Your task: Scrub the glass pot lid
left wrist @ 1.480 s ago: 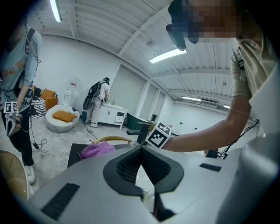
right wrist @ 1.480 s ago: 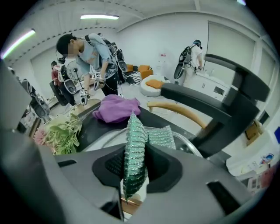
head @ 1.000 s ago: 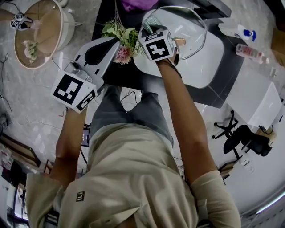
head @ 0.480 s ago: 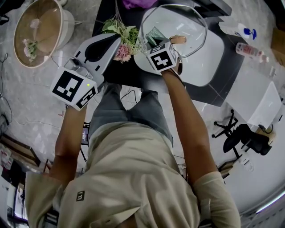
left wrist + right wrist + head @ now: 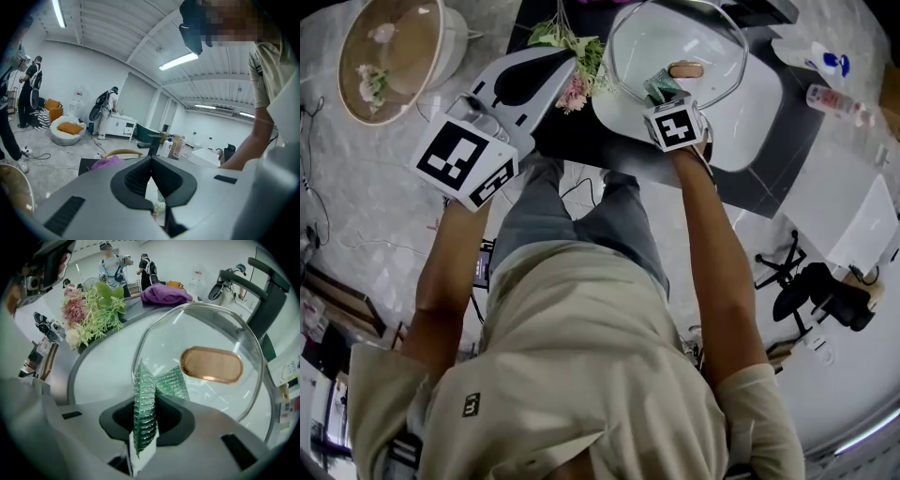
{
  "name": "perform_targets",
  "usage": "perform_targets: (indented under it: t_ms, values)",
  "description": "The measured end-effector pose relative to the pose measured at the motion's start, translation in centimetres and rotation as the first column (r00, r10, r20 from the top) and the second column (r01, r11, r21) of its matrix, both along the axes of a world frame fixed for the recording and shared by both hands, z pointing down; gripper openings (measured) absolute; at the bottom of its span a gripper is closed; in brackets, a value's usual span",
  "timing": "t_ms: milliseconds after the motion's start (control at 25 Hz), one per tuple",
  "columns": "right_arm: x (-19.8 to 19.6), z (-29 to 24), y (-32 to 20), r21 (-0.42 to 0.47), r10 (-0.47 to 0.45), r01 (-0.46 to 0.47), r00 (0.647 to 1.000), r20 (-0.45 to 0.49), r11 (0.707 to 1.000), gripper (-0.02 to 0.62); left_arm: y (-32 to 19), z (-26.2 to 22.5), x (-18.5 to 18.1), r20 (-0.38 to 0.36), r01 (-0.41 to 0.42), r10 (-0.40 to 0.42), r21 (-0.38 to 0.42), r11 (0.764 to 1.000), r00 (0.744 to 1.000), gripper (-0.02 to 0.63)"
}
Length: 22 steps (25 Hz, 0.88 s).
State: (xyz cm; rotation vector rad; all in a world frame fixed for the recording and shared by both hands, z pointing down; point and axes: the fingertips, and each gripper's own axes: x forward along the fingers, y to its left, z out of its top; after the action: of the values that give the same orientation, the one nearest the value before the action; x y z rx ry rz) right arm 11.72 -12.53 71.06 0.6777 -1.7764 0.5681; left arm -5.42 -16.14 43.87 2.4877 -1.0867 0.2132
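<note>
Right gripper view: the right gripper (image 5: 145, 405) clamps a glittery green scouring pad (image 5: 143, 420). Just ahead, the clear glass pot lid (image 5: 199, 329) with its copper-toned knob lies in the white sink (image 5: 101, 373), with flowers (image 5: 96, 310) to the left. The left gripper (image 5: 151, 161) has its jaws together, empty.

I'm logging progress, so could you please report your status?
Right gripper shut on green scrub pad, pad against glass pot lid in sink. Left gripper shut, empty. Flowers beside sink, clear.

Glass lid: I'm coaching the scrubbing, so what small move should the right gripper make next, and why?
Probably sweep the scouring pad across the glass lid: the right gripper's jaws are clamped on the pad, whose tip points at the glass beside the brown handle.
</note>
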Motion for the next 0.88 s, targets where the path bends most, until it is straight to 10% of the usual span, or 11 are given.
perform_targets:
  t_ms: [520, 880]
  values:
    - [12.2, -2.1, 0.4, 0.019, 0.231, -0.23, 0.968, -0.098, 0.973, 0.083, 1.3, -4.2, 0.9, 0.053, -0.065, 0.061, 0.08, 0.995, 0.997, 0.015]
    - [14.3, -12.5, 1.4, 0.157, 0.397, -0.406, 0.914, 0.087, 0.9, 0.083, 3.8, -9.0, 1.2, 0.077, -0.109, 0.098, 0.147, 0.983, 0.992, 0.015]
